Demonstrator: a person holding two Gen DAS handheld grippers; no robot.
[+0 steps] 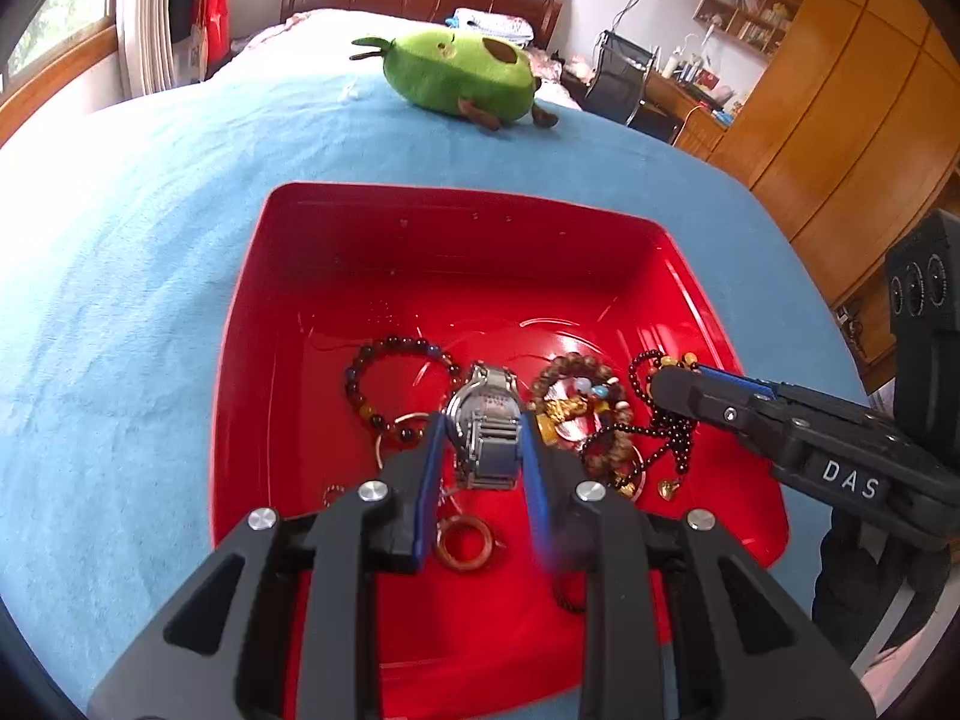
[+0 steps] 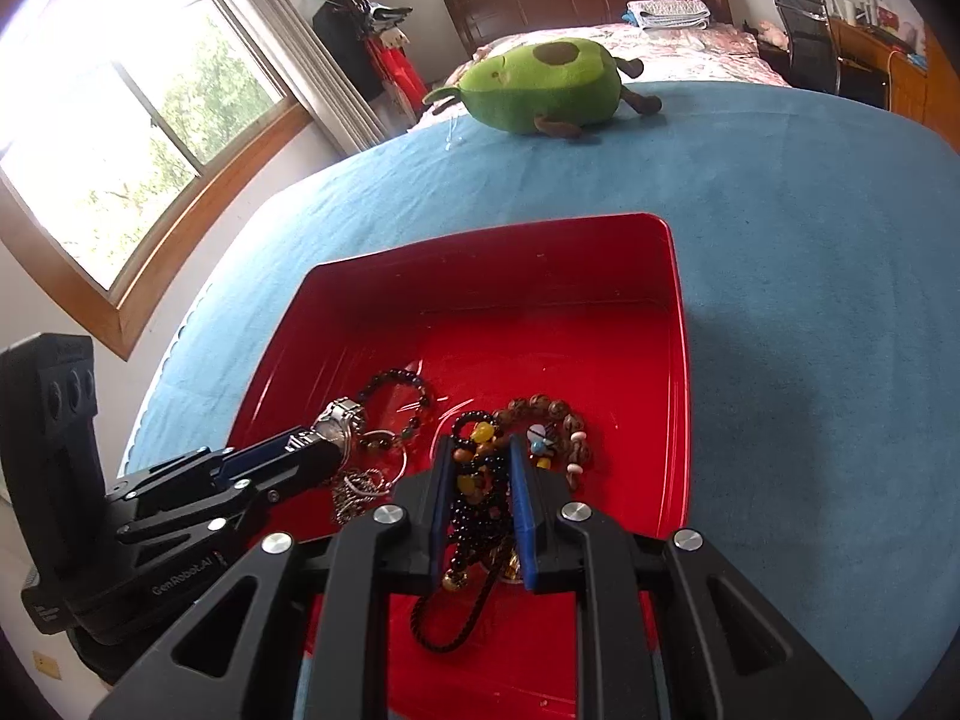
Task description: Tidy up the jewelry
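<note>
A red tray (image 1: 420, 191) (image 2: 480, 235) lies on a blue blanket and holds jewelry. My left gripper (image 1: 483, 420) (image 2: 327, 450) is shut on a silver watch (image 1: 486, 438) (image 2: 342, 417), gripping its metal band between the blue pads over the tray's near side. My right gripper (image 2: 480, 444) (image 1: 666, 387) is shut on a black bead necklace (image 2: 477, 504) (image 1: 672, 432) with yellow beads, whose cord hangs down between the fingers. In the tray lie a dark bead bracelet (image 1: 390, 384) (image 2: 396, 396), a wooden bead bracelet (image 1: 576, 381) (image 2: 558, 420), an amber ring (image 1: 465, 543) and a silver chain (image 2: 354, 492).
A green avocado plush toy (image 1: 462, 75) (image 2: 546, 84) sits further back on the blue blanket (image 1: 150, 270) (image 2: 810, 300). A wooden wardrobe (image 1: 840, 90) stands off the bed's right side, with a window (image 2: 120, 138) on the left. A desk and chair stand at the back right.
</note>
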